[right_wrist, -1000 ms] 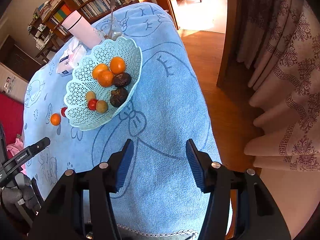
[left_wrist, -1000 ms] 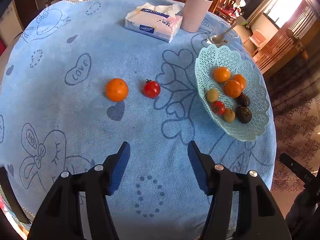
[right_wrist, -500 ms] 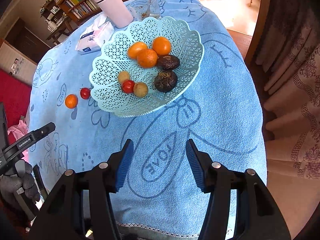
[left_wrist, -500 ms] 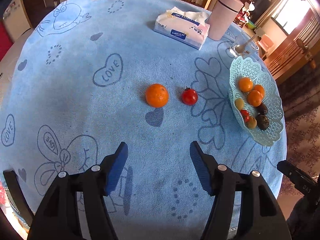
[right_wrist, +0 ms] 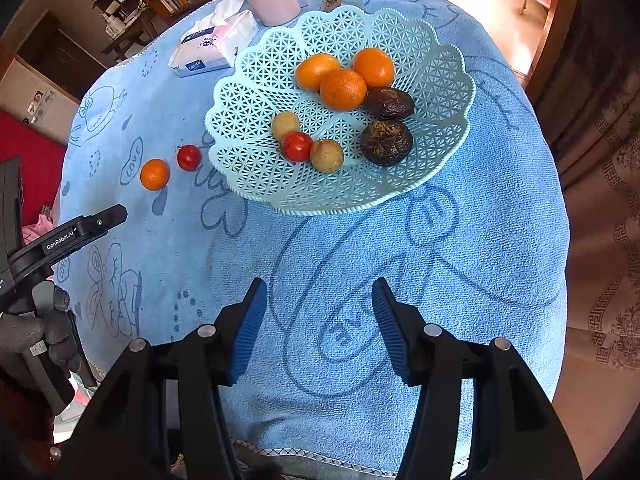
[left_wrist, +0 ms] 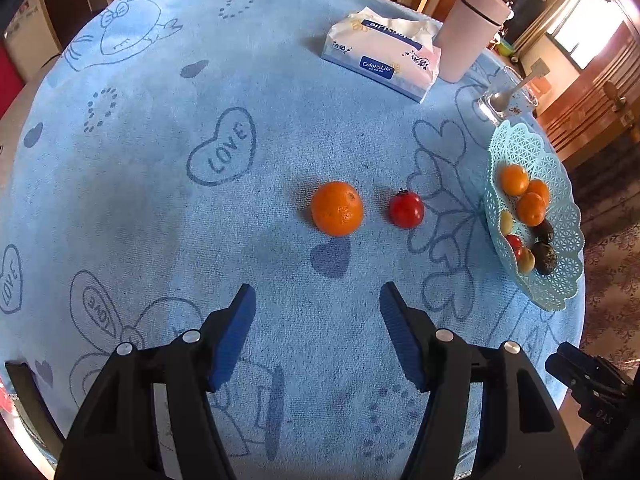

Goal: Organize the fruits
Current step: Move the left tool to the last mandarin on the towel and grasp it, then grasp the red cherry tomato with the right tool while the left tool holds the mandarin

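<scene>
Your left gripper (left_wrist: 318, 300) has just been opening, nothing between its blue pads, above the blue towelling tablecloth (left_wrist: 160, 208); round orange tangerine (left_wrist: 337, 208) and small red tomato (left_wrist: 406, 209) lie ahead.

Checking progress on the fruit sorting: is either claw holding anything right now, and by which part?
Nothing is held. The left claw and the right claw are both open and empty above the blue cloth.

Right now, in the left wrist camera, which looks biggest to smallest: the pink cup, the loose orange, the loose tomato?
1. pink cup
2. loose orange
3. loose tomato
The cup stands farther away yet looks largest.
</scene>
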### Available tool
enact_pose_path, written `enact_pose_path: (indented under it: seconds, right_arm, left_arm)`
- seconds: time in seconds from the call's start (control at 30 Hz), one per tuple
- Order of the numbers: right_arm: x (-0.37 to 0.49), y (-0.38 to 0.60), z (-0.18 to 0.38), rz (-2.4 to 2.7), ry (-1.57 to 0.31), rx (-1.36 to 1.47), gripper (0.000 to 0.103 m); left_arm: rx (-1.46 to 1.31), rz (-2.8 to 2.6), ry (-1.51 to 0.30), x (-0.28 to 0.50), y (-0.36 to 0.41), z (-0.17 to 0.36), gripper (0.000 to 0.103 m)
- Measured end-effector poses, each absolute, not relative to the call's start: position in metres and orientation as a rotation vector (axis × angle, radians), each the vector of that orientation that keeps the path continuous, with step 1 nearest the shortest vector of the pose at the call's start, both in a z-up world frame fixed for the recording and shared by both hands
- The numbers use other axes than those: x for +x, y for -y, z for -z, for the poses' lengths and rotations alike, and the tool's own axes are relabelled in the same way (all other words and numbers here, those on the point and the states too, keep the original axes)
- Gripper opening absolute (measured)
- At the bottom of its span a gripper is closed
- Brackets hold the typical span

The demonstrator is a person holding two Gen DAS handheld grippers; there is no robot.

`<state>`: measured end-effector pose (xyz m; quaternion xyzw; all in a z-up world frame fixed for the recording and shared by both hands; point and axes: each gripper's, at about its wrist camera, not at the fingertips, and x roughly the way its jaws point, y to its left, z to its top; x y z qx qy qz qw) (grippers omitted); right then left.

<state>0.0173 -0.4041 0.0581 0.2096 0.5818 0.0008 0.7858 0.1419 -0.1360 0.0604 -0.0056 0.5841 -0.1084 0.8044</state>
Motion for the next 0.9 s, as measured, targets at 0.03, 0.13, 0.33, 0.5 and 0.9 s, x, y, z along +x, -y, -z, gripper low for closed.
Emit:
enact_pose_path:
  seconds: [0.03, 0.13, 0.33, 0.5, 0.9]
  right_arm:
    - [0.017, 0.403, -0.057, -0.003, -1.258, 0.449, 0.056]
    - [0.017, 0.401, -0.055, -0.002, -1.268, 0.442, 0.056]
    - [0.015, 0.401, -0.048, 0.012, -1.291, 0.441, 0.056]
    - [0.016, 0.395, -0.045, -0.001, -1.309, 0.416, 0.056]
    - [0.042, 0.358, -0.050, -0.092, -1.305, 0.339, 0.056]
  left_arm:
    - [-0.016, 0.234, -1.255, 0.145, 0.137, -0.058, 0.064]
    - [-0.029, 0.241, -1.266, 0.157, 0.140, -0.051, 0.064]
    - [-0.013, 0.273, -1.257, 0.182, 0.156, -0.040, 0.064]
    - [0.010, 0.295, -1.261, 0.200, 0.166, -0.028, 0.053]
    - [-0.003, 0.305, -1.262, 0.195, 0.142, -0.033, 0.038]
